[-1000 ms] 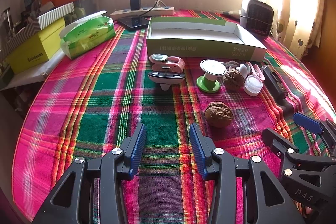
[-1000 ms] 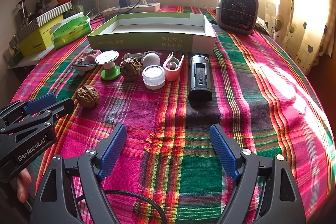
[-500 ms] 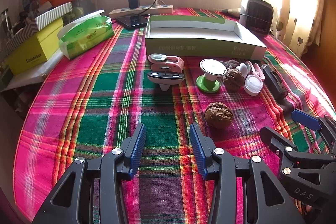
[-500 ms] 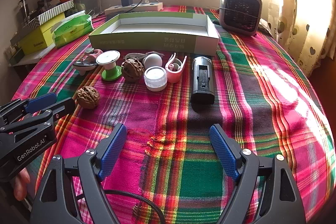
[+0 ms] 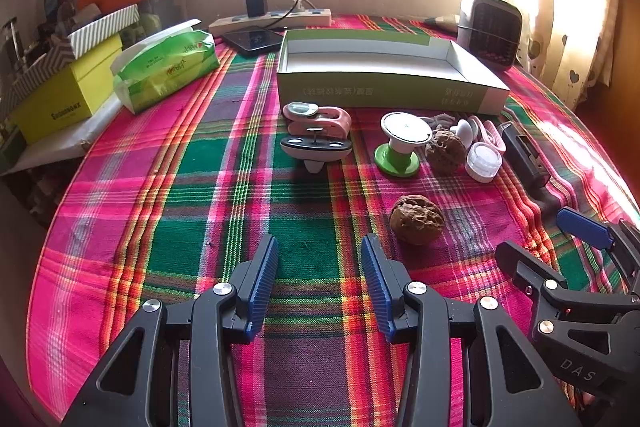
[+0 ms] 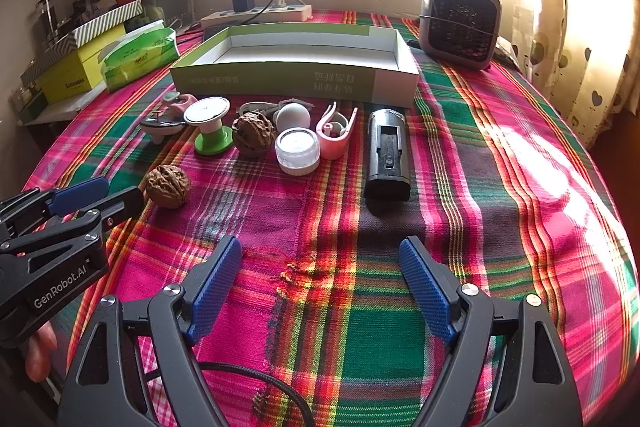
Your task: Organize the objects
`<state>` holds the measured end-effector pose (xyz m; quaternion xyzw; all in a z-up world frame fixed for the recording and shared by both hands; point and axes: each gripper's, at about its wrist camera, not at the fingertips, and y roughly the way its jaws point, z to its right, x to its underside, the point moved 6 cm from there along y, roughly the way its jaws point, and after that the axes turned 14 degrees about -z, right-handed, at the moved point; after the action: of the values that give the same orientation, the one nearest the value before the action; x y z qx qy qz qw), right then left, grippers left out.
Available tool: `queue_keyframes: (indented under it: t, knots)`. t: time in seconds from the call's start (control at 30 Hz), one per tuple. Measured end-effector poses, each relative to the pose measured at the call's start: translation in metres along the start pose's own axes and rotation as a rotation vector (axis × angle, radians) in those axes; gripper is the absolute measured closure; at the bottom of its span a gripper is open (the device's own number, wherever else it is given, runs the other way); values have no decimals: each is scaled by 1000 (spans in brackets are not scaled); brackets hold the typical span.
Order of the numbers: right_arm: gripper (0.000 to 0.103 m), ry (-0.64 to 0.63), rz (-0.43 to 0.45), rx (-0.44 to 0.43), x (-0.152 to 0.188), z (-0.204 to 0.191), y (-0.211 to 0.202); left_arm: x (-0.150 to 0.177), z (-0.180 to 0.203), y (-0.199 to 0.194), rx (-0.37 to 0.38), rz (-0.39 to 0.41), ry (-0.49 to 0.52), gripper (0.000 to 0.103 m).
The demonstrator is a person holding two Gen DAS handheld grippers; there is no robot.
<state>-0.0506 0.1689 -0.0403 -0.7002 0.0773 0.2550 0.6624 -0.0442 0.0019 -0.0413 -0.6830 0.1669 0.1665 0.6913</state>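
Where walnut (image 6: 253,134) sits, white clip (image 6: 256,105) partly hidden

Tissue pack (image 5: 166,69), power strip (image 5: 272,19), small heater (image 6: 460,21).

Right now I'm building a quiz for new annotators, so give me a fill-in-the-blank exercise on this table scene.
1. The green and white box behind the small items holds ____.
2. The number of walnuts on the cloth, one of them lying apart from the row, is ____.
3. The black battery pack lies at the ____ end of the row in the right wrist view.
4. Both the left gripper and the right gripper are ____.

Missing words: nothing; two; right; open
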Motion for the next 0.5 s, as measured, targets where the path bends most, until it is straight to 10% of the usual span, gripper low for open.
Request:
queue_keyframes:
  t: [0.5]
  knots:
    - [22, -85, -16, -50, -7, 1, 0, 1, 7, -8, 157, -14, 66, 62]
